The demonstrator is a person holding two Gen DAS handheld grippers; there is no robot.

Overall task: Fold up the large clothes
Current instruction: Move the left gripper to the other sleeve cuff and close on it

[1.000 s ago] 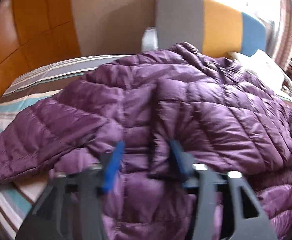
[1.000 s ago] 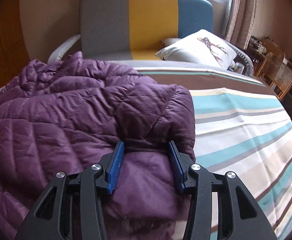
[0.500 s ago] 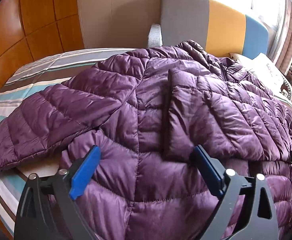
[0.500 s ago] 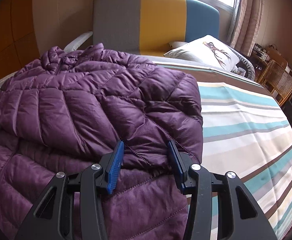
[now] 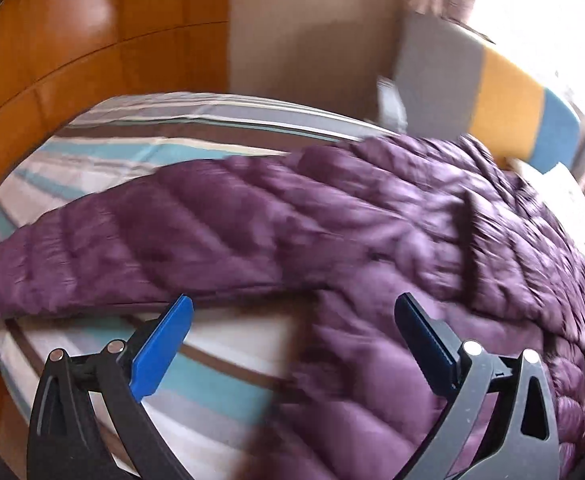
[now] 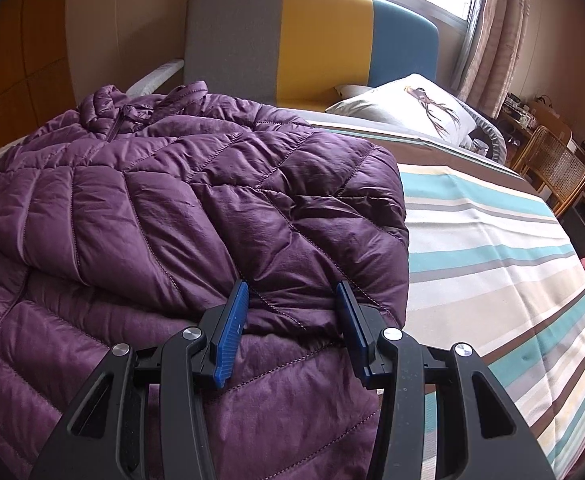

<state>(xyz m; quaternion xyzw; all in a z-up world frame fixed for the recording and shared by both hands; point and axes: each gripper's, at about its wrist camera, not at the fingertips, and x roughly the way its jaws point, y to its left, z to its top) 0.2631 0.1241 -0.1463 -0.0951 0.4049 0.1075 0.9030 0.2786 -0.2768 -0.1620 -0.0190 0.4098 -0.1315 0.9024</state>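
Observation:
A purple quilted down jacket [image 6: 180, 208] lies on a striped bed, its right side folded over the body. In the left wrist view the jacket [image 5: 332, 232] shows with one sleeve [image 5: 112, 248] stretched out to the left, blurred by motion. My left gripper [image 5: 292, 320] is wide open and empty, above the bed edge near the sleeve and the jacket's hem. My right gripper [image 6: 292, 300] has its blue pads pinched on the folded jacket edge.
The striped bedsheet [image 6: 492, 248] stretches to the right. A grey, yellow and blue headboard [image 6: 312, 40] and a white pillow [image 6: 404, 108] lie beyond. A wicker chair [image 6: 552, 168] stands at the right. Wooden panelling [image 5: 72, 60] is at the left.
My left gripper let go of the jacket, opened wide and swung left towards the sleeve. My right gripper kept its hold on the folded edge and stayed almost still.

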